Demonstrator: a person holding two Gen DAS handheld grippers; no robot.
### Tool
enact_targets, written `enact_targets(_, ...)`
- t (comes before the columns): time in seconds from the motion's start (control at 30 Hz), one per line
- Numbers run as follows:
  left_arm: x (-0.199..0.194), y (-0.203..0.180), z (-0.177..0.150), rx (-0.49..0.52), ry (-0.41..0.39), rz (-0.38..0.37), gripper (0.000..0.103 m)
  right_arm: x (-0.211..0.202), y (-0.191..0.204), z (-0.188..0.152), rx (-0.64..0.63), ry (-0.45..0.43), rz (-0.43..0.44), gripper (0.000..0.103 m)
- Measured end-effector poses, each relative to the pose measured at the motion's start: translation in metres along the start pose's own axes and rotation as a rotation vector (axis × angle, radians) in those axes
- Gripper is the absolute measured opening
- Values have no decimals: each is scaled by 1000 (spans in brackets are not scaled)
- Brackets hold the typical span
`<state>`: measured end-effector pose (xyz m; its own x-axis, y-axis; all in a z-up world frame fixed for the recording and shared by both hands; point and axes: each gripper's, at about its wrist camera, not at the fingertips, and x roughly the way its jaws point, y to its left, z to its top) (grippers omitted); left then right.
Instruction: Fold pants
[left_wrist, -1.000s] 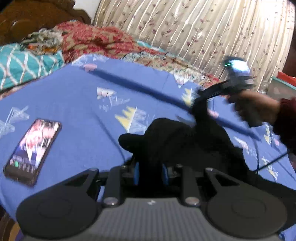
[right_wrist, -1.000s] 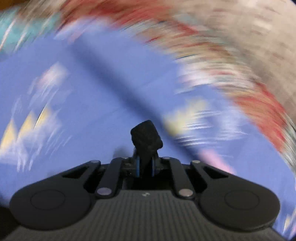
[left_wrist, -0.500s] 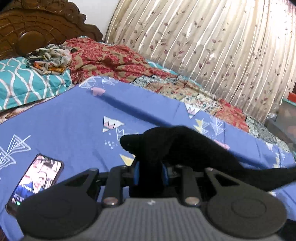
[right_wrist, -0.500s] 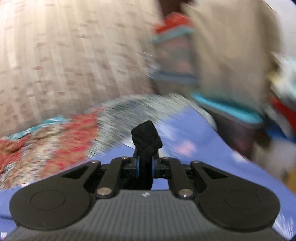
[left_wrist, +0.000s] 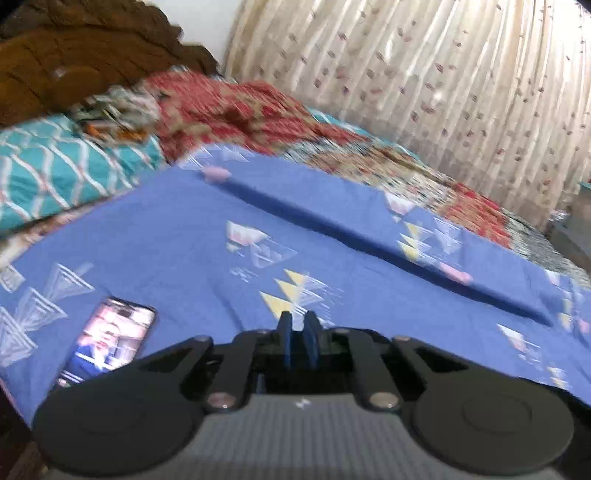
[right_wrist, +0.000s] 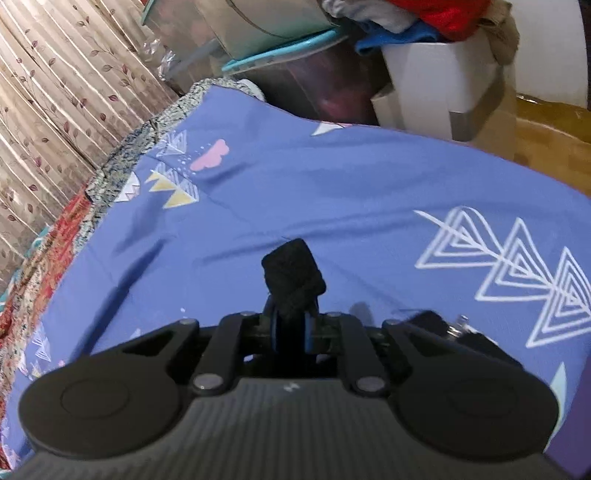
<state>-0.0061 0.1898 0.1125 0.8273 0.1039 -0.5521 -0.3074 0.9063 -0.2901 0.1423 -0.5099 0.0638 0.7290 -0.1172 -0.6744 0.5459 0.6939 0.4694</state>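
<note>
The black pants show only as a small bunched tuft sticking up from my right gripper, which is shut on it above the blue bedsheet. The rest of the pants hangs below, out of view. My left gripper is in the left wrist view with its blue-padded fingers close together and nothing between them. It hovers over the blue bedsheet. No pants show in the left wrist view.
A phone with a lit screen lies on the sheet at the left. A teal pillow and red patterned bedding lie behind it, with a curtain beyond. Off the bed's far corner stand a white bin and stacked boxes.
The black pants have left my left gripper, which is empty now. My right gripper has swung round towards the bed's corner, still holding the black tuft.
</note>
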Motion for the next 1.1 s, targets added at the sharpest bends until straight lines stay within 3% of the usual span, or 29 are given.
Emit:
enact_targets(0.1,17,-3,13,-33,108,-108,47,-3,-14,-8,21,-3,9,18)
enact_targets(0.23,31,-13,30,15,131,-118,48,-10,-12,-18,-29,-49,-53,37)
enact_targets(0.27,31,-14,31,19,125,-110,48,-16,-11,-19,-30,-84,-85,43)
enact_targets(0.37,26,-5,33,-9,99,-116,50,-43,-8,-26,-6,-261,-163,47)
enact_targets(0.43,22,6,29,-47,98,-122,50,-55,2,-30,9,-310,-125,47)
enact_targets(0.5,19,21,23,-98,111,-133,50,-60,36,-39,-92,-272,48,47)
enact_targets(0.6,18,44,10,-199,144,-182,50,-46,137,-81,-427,-32,360,56)
enact_targets(0.7,14,60,-3,-252,150,-192,50,-22,242,-162,-713,260,649,67)
enact_targets(0.8,7,71,-10,-273,145,-201,50,10,326,-244,-841,518,835,73)
enact_targets(0.9,-2,79,-17,-280,143,-214,50,45,390,-312,-870,738,913,81)
enact_targets(1.03,0,87,-27,-258,168,-234,50,70,439,-379,-967,954,842,81)
enact_targets(1.07,3,87,-30,-247,178,-231,51,70,442,-391,-976,1023,842,75)
enact_targets(1.1,7,89,-34,-241,193,-232,56,66,443,-400,-995,1059,838,45)
